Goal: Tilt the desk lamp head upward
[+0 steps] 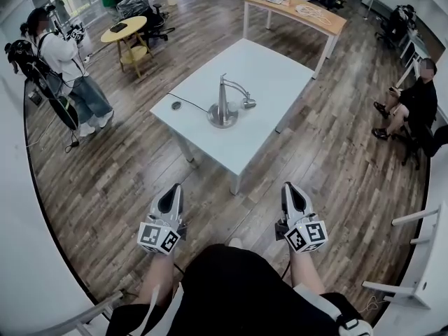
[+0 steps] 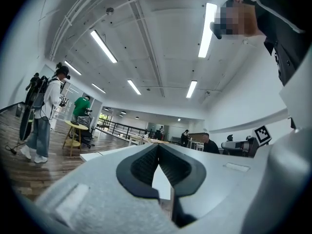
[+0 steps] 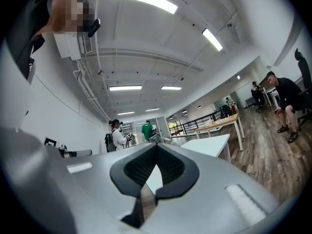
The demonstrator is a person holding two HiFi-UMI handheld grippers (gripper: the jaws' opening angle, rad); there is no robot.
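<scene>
Head view: wood-plank floor (image 1: 329,166) fills the room, and I stand on it well short of the white table (image 1: 273,61), which is set at an angle ahead of me. A person (image 1: 66,68) stands off to the left and another (image 1: 416,100) sits at the right, both well clear of the table. My left gripper (image 1: 173,187) and right gripper (image 1: 289,186) are held level in front of me. Both are clenched with nothing between the jaws, as each gripper view confirms. The desk lamp (image 1: 222,110) stands untouched toward the table's near end, closer to its left edge. Its small lamp head (image 1: 249,104) droops at the end of a curved arm, on the right of the stem. An inline switch (image 1: 176,105) lies on the cord by the left edge.

The task has not begun, by my reading. A clenched gripper arriving at that small head could knock it aside instead of gripping it. Lifting the head with the base unsteadied could tip the lamp or skid it toward the near edge. The trailing cord could also snag a jaw.
</scene>
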